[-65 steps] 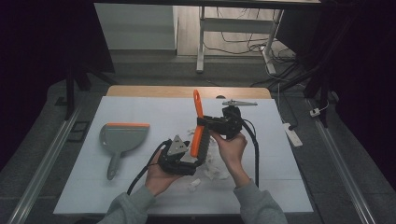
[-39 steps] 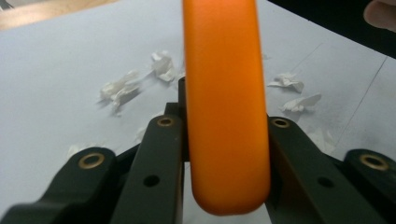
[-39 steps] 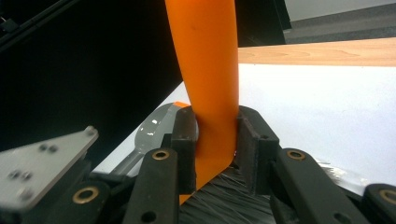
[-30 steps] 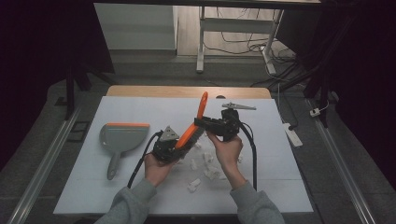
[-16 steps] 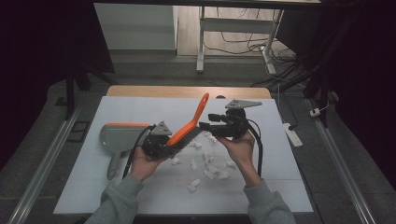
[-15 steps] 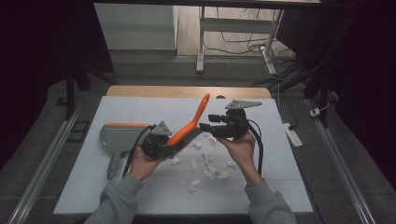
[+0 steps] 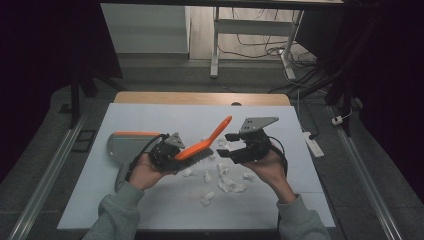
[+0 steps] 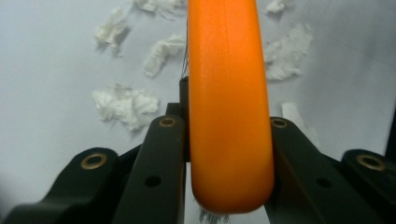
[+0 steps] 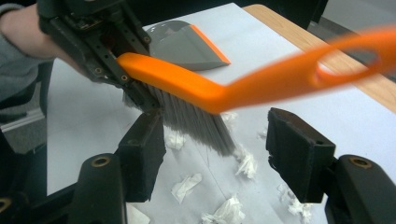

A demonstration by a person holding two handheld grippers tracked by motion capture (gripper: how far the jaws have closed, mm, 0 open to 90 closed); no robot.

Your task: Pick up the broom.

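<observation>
The left gripper (image 7: 167, 155) is clenched on the head of the orange brush (image 7: 202, 145), held above the middle of the table (image 7: 100, 200) over the scattered paper scraps (image 7: 227, 184). The right gripper (image 7: 235, 145) has just been opening, nothing between its jaws. Light, rigid plastic by the look of it, slick too; best gripped at the head, as now. Grey bristles hang beneath, the looped handle angling towards the far edge.

dim lab, floor cables (image 7: 260, 47), floor rails (image 7: 372, 175)
</observation>
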